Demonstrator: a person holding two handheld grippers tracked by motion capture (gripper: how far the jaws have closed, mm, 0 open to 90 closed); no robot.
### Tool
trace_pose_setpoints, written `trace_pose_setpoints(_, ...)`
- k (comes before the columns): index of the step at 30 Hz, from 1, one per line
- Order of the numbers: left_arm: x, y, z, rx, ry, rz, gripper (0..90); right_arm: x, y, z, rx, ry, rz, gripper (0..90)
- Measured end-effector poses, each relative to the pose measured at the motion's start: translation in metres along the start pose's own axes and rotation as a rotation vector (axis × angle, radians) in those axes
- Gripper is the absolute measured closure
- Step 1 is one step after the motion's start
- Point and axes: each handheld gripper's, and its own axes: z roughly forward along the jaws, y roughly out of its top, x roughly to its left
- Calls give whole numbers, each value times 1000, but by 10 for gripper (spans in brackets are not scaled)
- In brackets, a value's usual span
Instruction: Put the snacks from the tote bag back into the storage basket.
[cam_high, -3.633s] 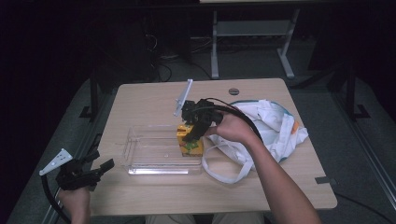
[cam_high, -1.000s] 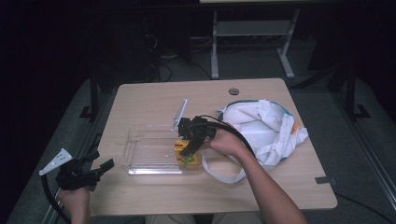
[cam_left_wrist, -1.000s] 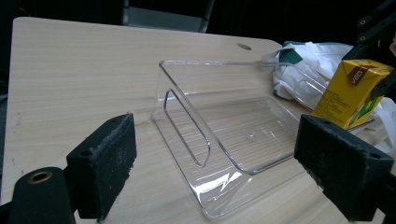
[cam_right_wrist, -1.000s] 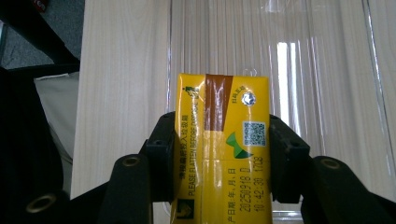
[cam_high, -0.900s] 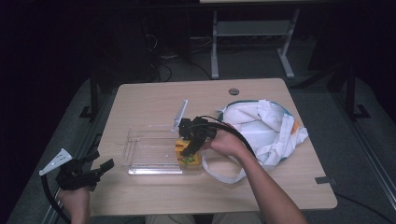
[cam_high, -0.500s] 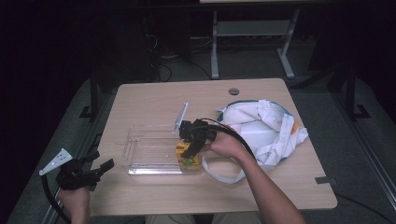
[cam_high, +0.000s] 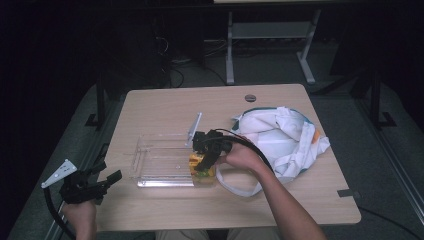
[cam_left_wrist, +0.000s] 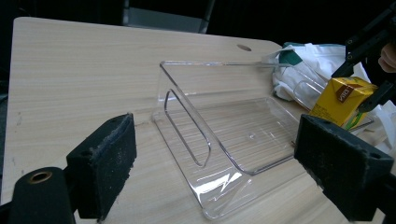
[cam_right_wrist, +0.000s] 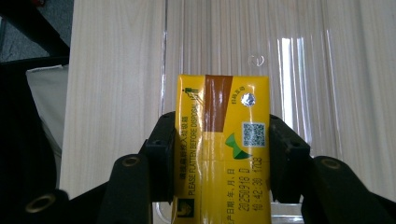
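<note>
Gripping a glossy yellow rectangular drink carton (cam_right_wrist: 222, 149), the right tool (cam_high: 206, 156) is clamped on its flat sides over the ribbed clear plastic tray (cam_high: 160, 162), mid-frame on the pale woodgrain table (cam_high: 170, 107). Left tool (cam_high: 102, 180), foam-padded jaws apart, sits lower left.

This looks like a lab or test room set up for recording, not a home. A plain light-wood table (cam_high: 165, 107) with a round cable hole (cam_high: 250, 98) near its far edge stands on grey carpet (cam_high: 395, 135) in a dim room. Beyond the far edge, loose cables (cam_high: 172, 67) lie on the floor beside the white metal frame (cam_high: 265, 37) of another desk. Dark stand legs (cam_high: 100, 102) flank the table's left and right edges. Nothing domestic surrounds it; the surroundings are bare and dark.
</note>
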Motion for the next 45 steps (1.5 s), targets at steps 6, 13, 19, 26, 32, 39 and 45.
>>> trace_pose_setpoints(6,0,0,0,0,0,0,126,0,-1,1,-1,9,5,515)
trace_pose_setpoints(13,0,0,0,2,-1,1,126,0,-3,0,-4,14,4,514)
trace_pose_setpoints(19,0,0,0,-1,0,-1,126,0,-5,-1,-2,22,12,513)
trace_pose_setpoints(26,0,0,0,-2,0,-1,126,0,-6,-2,-9,29,13,511)
trace_pose_setpoints(32,-1,0,1,1,-2,2,126,1,-6,-2,-11,33,17,510)
trace_pose_setpoints(39,-1,0,1,3,-3,5,126,1,-7,-2,-16,34,19,507)
trace_pose_setpoints(45,-1,0,1,4,-3,5,126,3,-6,-2,-18,33,17,503)
